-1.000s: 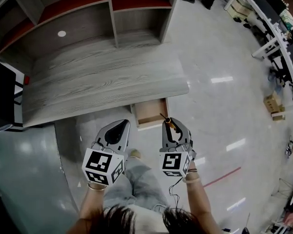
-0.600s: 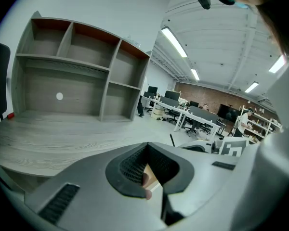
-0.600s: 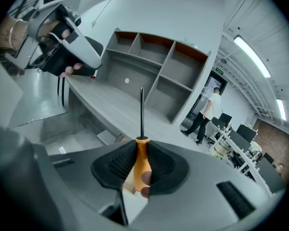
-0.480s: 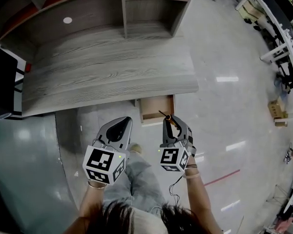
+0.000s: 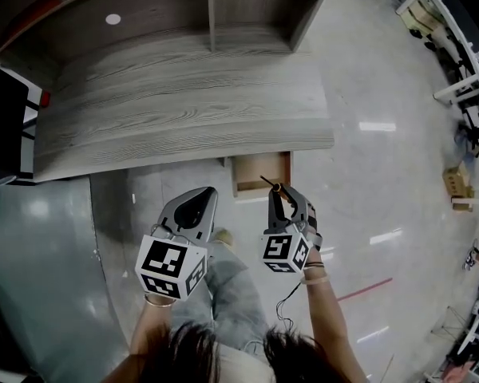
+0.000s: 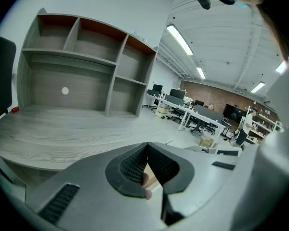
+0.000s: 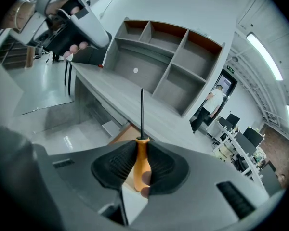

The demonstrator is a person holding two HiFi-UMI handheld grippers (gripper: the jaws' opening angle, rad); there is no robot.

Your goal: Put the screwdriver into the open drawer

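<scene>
Right gripper view: the screwdriver [image 7: 141, 161] is clamped by its orange handle between the ribbed pads of the right gripper [image 5: 281, 197], whose jaws are closed firmly on it. The black shaft projects straight ahead past the jaw tips, towards the desk. In the head view, the shaft tip overlaps the near front edge of the open drawer [image 5: 251, 174]. Its height above that edge cannot be determined, and the tool is not inside the drawer. The drawer is pulled out from under the front edge of the grey wood-grain desk [image 5: 184, 110], near the desk's right end. Its pale wooden interior is exposed, and no contents can be made out in it. The left gripper [image 5: 206, 191] is held just left of the drawer, beside the right gripper and apart from it. In its own view, the jaw tips meet and nothing is gripped between them. At the back of the desk stands a shelf unit [image 5: 247, 6] of open compartments with red upper surfaces. A small white disc [image 5: 113, 19] is set in its back panel. A dark panel [image 5: 0, 126] stands at the desk's left end. The person's leg [image 5: 223, 294] is below the grippers, over a glossy pale floor [image 5: 367, 182].
</scene>
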